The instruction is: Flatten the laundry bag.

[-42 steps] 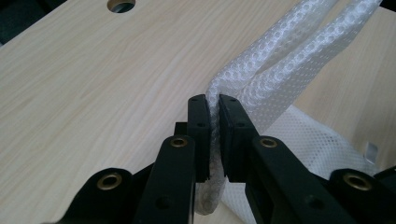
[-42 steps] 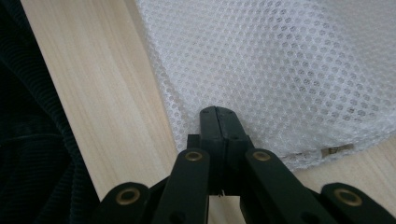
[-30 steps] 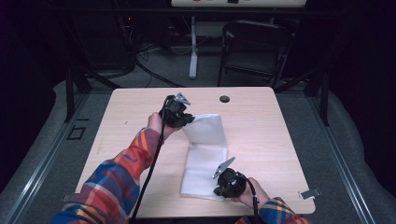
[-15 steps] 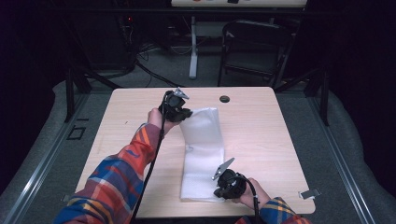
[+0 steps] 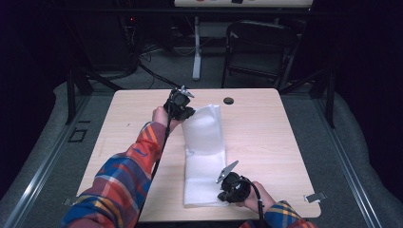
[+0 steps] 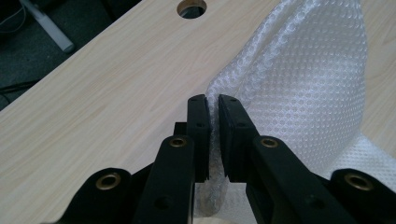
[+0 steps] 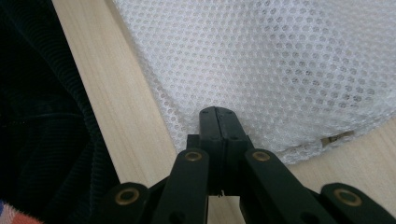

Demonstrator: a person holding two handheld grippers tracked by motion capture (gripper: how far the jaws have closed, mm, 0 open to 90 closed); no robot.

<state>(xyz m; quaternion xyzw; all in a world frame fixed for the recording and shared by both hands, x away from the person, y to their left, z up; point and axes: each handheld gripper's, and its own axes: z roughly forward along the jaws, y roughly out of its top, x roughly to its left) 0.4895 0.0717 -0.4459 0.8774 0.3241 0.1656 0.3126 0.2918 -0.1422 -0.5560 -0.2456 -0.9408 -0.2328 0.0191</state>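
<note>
1. My left gripper (image 6: 212,105) pinches the bubble wrap sheet (image 5: 205,152) at its far edge, near the table hole (image 5: 229,100).
2. My right gripper (image 7: 219,116) clamps the sheet's near edge, farthest from that hole.

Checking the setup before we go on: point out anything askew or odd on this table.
The bubble wrap sheet is not flat: its far end humps up off the table where the left claw pinches a corner. The right claw clamps the near edge. Nothing looks spilled or damaged.
</note>
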